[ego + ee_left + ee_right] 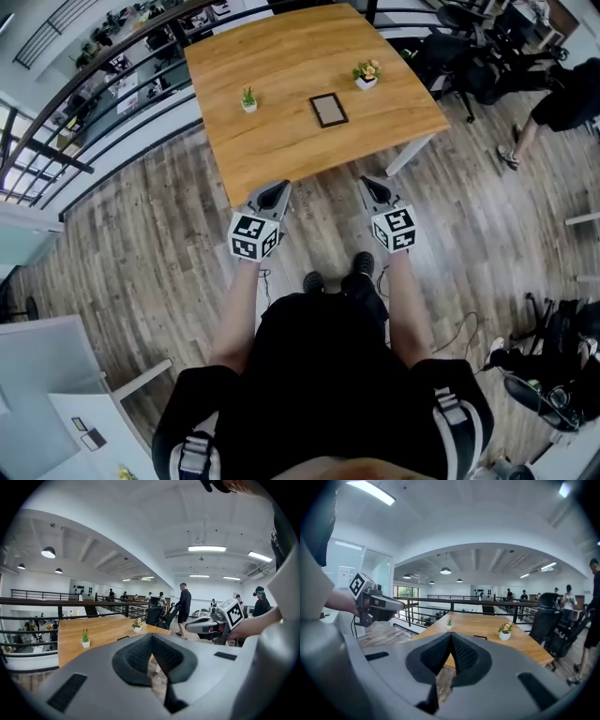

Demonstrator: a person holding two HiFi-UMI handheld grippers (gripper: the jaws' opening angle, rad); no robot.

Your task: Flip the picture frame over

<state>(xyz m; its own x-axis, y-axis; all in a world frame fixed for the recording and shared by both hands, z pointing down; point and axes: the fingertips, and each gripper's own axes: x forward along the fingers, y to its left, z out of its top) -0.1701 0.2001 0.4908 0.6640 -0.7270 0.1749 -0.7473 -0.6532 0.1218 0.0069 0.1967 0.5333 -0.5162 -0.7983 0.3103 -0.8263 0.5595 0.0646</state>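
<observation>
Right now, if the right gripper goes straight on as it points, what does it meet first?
Probably the table, near its front edge; nothing stands between it and the right gripper. Depth is unclear.

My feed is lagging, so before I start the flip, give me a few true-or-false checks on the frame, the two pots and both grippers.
1. The dark rectangular picture frame lies flat on the light wooden table. True.
2. The left gripper grips the frame. False: its jaws are shut on nothing, back near the table's front edge.
3. The frame lies between the small green plant in a white pot and the flowering plant in a white pot. True.
4. The right gripper has its jaws wide open. False: they are shut and empty.
</observation>
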